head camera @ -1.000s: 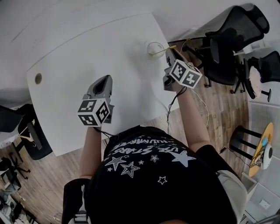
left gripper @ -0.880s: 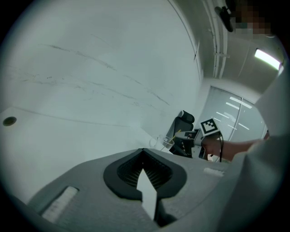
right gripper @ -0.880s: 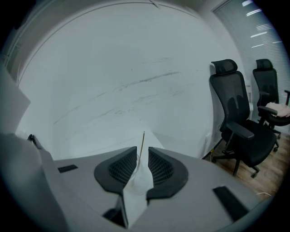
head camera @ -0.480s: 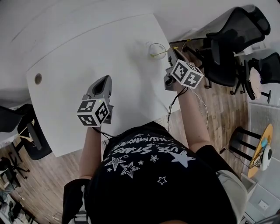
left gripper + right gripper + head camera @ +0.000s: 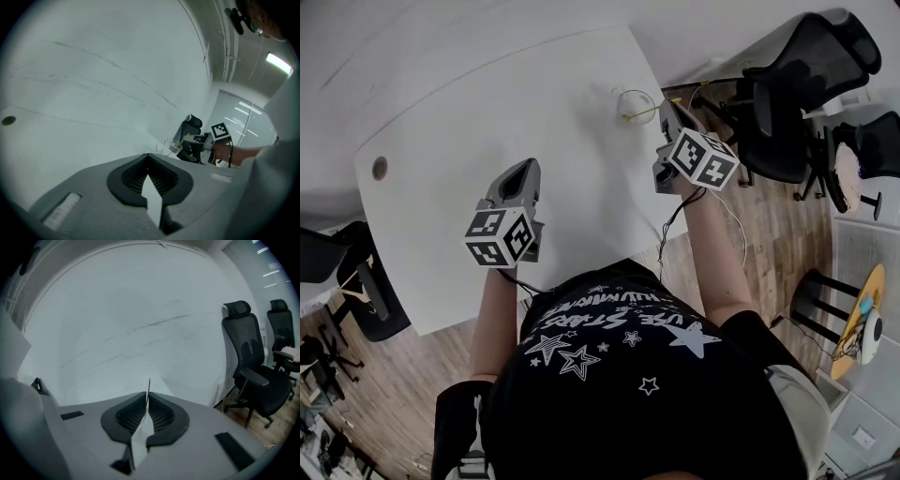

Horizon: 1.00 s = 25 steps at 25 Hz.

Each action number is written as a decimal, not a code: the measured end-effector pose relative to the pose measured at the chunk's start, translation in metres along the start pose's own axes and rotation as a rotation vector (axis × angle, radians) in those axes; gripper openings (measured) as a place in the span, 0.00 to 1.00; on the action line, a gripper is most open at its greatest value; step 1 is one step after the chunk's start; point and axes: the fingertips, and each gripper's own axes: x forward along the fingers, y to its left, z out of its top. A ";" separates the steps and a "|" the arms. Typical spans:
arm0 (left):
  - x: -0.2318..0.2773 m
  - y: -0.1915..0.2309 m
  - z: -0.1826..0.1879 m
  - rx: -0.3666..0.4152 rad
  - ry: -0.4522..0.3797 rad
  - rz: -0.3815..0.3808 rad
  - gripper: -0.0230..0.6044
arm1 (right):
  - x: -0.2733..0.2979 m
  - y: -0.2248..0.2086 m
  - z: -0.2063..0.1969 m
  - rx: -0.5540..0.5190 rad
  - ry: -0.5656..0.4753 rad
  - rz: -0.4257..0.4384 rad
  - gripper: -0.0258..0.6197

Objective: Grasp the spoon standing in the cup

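Note:
A clear glass cup (image 5: 632,101) stands near the white table's far right corner, and a thin yellow spoon (image 5: 639,113) leans out of it to the right. My right gripper (image 5: 667,112) is at the spoon's handle, its marker cube just behind. In the right gripper view the jaws are closing, and the thin handle (image 5: 149,386) sticks up from between their tips (image 5: 148,398). The cup is hidden in that view. My left gripper (image 5: 521,178) hovers over the table's middle, shut and empty. In its own view the jaws (image 5: 149,160) meet, with the cup (image 5: 172,148) far ahead.
The white table (image 5: 487,103) has a round cable hole (image 5: 380,168) at its left. Black office chairs (image 5: 797,84) stand on the wooden floor to the right, close to the table's corner. The person's torso fills the lower head view.
The right gripper's jaws have come together round the spoon handle, and less of the handle shows beyond the cup. The left gripper has hardly moved.

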 end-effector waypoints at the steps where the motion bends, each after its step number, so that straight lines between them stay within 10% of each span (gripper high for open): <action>1: 0.001 -0.001 0.001 0.001 -0.001 -0.001 0.04 | 0.000 0.000 0.001 -0.001 -0.001 0.006 0.08; 25: -0.048 -0.028 0.007 0.044 -0.075 0.058 0.04 | -0.036 0.026 0.032 -0.007 -0.089 0.091 0.06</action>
